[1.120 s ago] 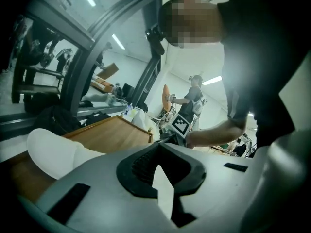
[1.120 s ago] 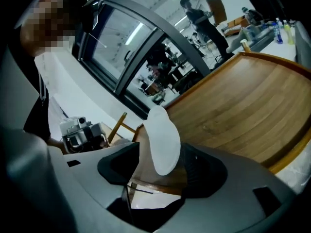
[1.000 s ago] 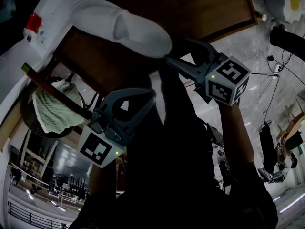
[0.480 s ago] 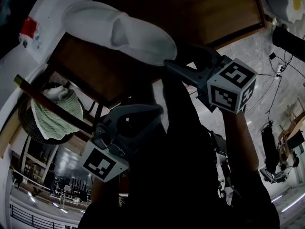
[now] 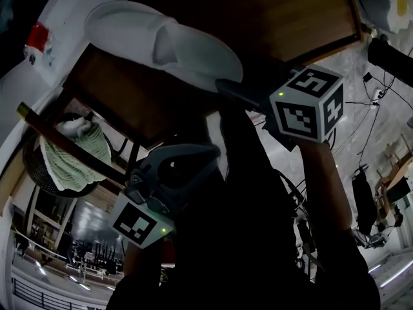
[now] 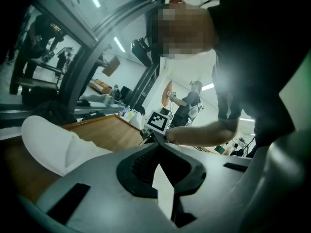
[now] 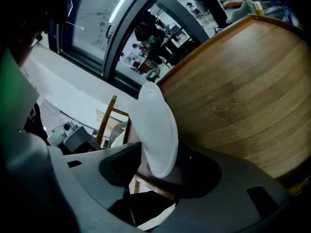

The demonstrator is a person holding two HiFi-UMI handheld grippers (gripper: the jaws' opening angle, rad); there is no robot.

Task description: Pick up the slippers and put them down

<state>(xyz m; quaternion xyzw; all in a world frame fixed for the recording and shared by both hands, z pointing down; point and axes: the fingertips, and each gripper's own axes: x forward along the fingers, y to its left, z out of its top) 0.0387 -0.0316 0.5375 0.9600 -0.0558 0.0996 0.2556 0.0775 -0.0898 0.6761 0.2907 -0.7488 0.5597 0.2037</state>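
Observation:
A white slipper lies along the wooden table, sole toward the table. My right gripper is shut on its heel end. In the right gripper view the slipper stands on edge between the two jaws of the right gripper, against the table top. My left gripper hangs below the table edge, shut with nothing in it. The left gripper view looks over its closed jaws at the slipper and the right gripper's marker cube.
A dark wire basket holding a green and white cloth sits at the left, beside a wooden bar. The table's near edge runs just above the right gripper. Cables and stands fill the floor at the right.
The right gripper with the slipper has shifted slightly up and left, and its marker cube has turned. The left gripper has sunk a little lower.

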